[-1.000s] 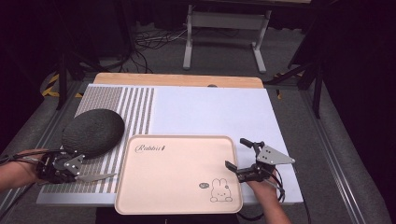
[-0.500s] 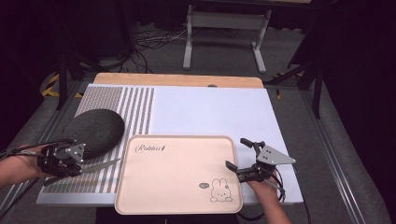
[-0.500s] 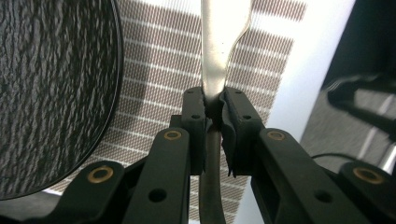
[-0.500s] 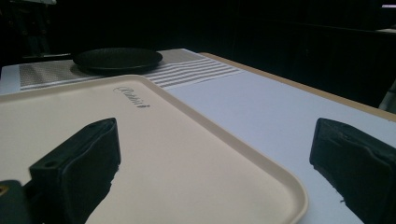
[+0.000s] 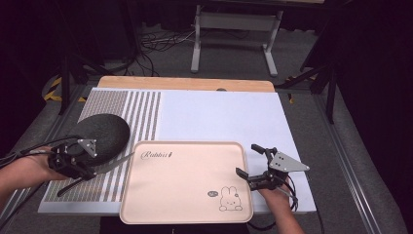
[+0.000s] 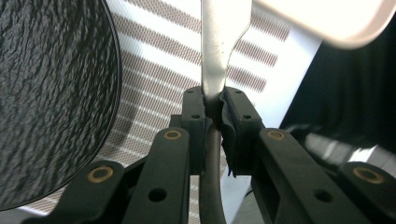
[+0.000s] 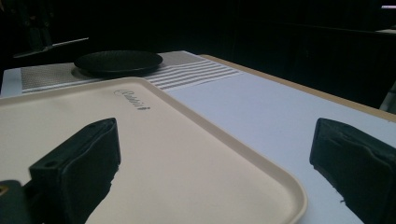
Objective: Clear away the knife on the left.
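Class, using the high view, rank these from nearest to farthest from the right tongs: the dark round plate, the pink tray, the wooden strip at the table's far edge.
Measured from the right tongs:
1. Pink tray: right beside them, its right rim between the open jaws.
2. Dark round plate: across the tray, on the striped mat at the left.
3. Wooden strip: along the far edge; its nearest stretch looks about as far as the plate, so the two are hard to separate.

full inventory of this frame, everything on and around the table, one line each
Tray: 1, pale pink with a rabbit print, near edge of the table, centre.
Plate: 1, dark textured, on the striped part of the mat, left.
Knife: 1, silver, clamped by its handle, blade toward the tray.
Mat: 1, white with grey stripes at left, covering the table.
Table: 1, wood, far edge showing.
Metal stand: 1, grey, on the floor beyond.
Left gripper: black, shut on the knife.
Right gripper: black, open, straddling the tray's right rim.
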Demonstrator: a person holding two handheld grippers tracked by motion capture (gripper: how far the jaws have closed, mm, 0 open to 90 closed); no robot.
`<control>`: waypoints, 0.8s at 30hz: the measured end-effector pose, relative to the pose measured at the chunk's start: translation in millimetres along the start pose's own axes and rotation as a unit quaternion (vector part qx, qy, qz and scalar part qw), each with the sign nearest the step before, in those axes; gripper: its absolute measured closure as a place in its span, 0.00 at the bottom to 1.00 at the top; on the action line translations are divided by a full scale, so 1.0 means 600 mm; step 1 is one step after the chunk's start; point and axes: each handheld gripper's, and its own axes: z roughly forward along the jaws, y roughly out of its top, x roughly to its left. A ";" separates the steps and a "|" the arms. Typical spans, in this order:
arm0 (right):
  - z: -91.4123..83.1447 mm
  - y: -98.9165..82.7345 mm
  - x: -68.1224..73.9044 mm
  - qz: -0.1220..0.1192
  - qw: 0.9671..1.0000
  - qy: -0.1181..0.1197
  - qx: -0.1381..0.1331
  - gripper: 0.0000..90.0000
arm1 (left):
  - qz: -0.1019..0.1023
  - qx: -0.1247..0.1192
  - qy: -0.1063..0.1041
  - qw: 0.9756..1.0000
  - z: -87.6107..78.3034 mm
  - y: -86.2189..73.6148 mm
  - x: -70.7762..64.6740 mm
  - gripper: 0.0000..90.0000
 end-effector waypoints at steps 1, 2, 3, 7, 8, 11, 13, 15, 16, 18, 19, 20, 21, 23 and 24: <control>0.000 0.000 0.000 0.001 1.000 0.000 0.000 0.03 | -0.007 0.000 -0.001 1.000 -0.002 0.003 0.000 0.89; -0.001 0.000 0.000 0.001 1.000 0.000 0.000 0.03 | -0.010 -0.001 -0.003 1.000 -0.003 0.005 0.000 0.89; -0.001 0.000 0.000 0.001 1.000 0.000 0.000 0.03 | -0.010 -0.003 -0.005 1.000 -0.004 0.008 0.000 0.89; -0.002 0.000 -0.001 0.003 1.000 -0.002 -0.001 0.03 | -0.017 -0.008 -0.002 1.000 -0.008 0.016 -0.002 0.89; -0.002 0.000 -0.001 0.003 1.000 -0.001 -0.001 0.03 | -0.023 -0.007 -0.003 1.000 -0.010 0.018 -0.002 0.89; -0.002 0.000 -0.001 0.002 1.000 -0.001 -0.002 0.03 | -0.047 -0.010 0.010 0.999 -0.011 0.026 -0.003 0.89; -0.002 0.000 -0.001 0.001 1.000 -0.001 -0.001 0.03 | -0.066 -0.020 0.004 0.998 -0.011 0.031 -0.002 0.89; -0.001 0.000 0.000 -0.001 1.000 0.000 -0.001 0.03 | -0.080 -0.032 -0.003 0.996 -0.012 0.034 -0.002 0.89; -0.001 0.000 0.000 -0.002 1.000 0.001 -0.001 0.03 | -0.081 -0.036 -0.008 0.996 -0.013 0.036 -0.003 0.89; -0.001 0.000 0.000 -0.002 1.000 0.000 0.000 0.03 | -0.086 -0.043 -0.017 0.995 -0.015 0.041 -0.006 0.89; -0.001 0.000 0.000 -0.002 1.000 0.000 -0.001 0.03 | -0.086 -0.048 -0.020 0.995 -0.015 0.044 -0.008 0.89; -0.001 0.000 0.000 -0.002 1.000 0.000 -0.001 0.03 | -0.087 -0.048 -0.024 0.995 -0.016 0.047 -0.011 0.89; -0.002 0.000 0.000 -0.001 1.000 0.000 -0.001 0.03 | -0.088 -0.051 -0.028 0.994 -0.016 0.050 -0.014 0.89; -0.002 0.000 0.000 -0.003 1.000 -0.001 -0.001 0.03 | -0.084 -0.053 -0.029 0.995 -0.016 0.057 -0.019 0.89; -0.002 0.000 0.000 -0.003 1.000 -0.001 -0.001 0.03 | -0.085 -0.054 -0.030 0.994 -0.015 0.060 -0.022 0.89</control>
